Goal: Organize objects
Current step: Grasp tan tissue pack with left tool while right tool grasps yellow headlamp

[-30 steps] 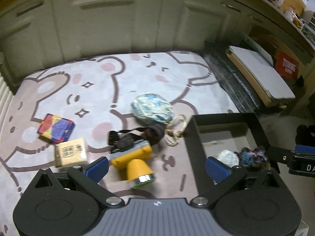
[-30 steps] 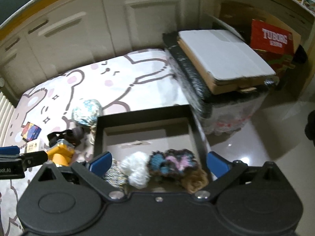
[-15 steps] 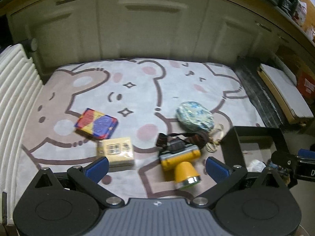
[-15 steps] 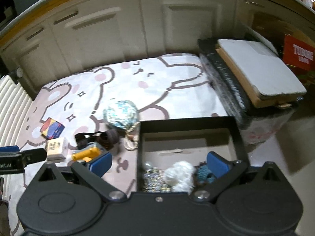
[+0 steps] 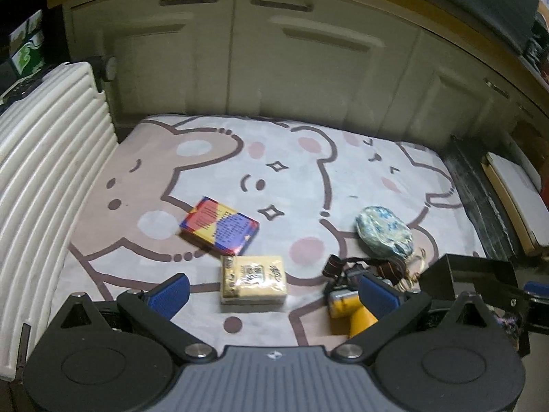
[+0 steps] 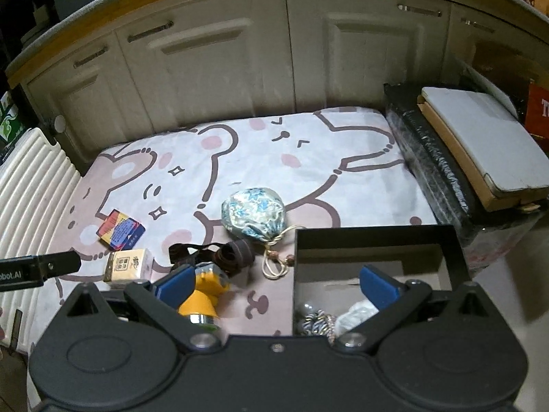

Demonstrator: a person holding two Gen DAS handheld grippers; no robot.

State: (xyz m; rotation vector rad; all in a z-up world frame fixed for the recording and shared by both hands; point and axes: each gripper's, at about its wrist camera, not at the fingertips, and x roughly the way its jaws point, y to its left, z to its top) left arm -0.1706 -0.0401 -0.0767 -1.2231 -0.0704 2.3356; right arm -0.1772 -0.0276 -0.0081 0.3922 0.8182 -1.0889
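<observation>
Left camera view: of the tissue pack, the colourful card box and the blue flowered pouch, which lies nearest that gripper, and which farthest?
1. Tissue pack, just ahead between the open left gripper fingers.
2. Colourful card box, behind it, slightly left.
3. Blue flowered pouch, off to the right.

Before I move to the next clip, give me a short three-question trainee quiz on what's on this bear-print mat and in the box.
1. True or false: the left gripper is shut on the tissue pack.
2. Which lies closest to the black box? A) colourful card box B) blue floral pouch C) tissue pack
3. Fill in: the strap on the mat belongs to the yellow ______.

Key: 1 false, both grippers, right included, are open and hold nothing. 2 B, its cord lies just left of the box wall. 3 headlamp; it lies between tissue pack and box.
</observation>
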